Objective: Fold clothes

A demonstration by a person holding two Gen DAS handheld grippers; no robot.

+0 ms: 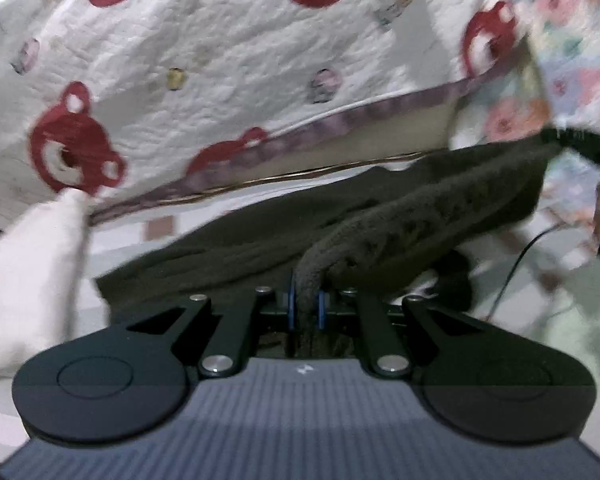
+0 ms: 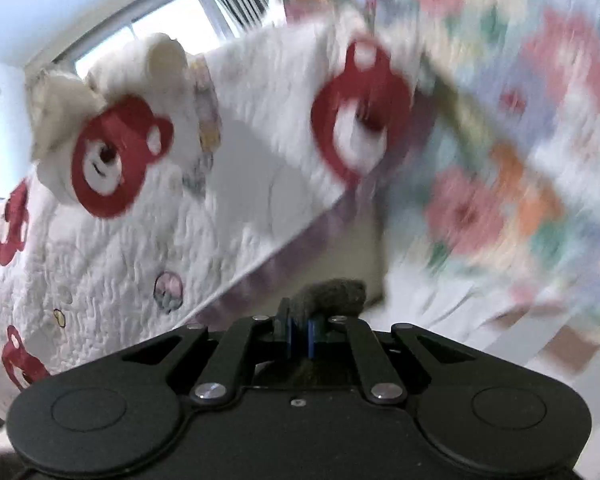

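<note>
A dark grey fuzzy garment (image 1: 400,216) lies stretched across the white bed surface in the left wrist view. My left gripper (image 1: 306,308) is shut on a bunched edge of it, the cloth pinched between the blue pads. In the right wrist view my right gripper (image 2: 300,334) is shut on another piece of the same dark grey garment (image 2: 332,294), a small tuft sticking up above the pads. The rest of the garment is hidden below that gripper. Both views are blurred.
A white quilt with red bear heads (image 1: 220,60) (image 2: 140,220) is piled just behind the garment, edged with a purple band (image 1: 340,120). A flowered sheet (image 2: 520,160) lies to the right. A white cushion (image 1: 24,280) sits at the left, a window (image 2: 160,20) beyond.
</note>
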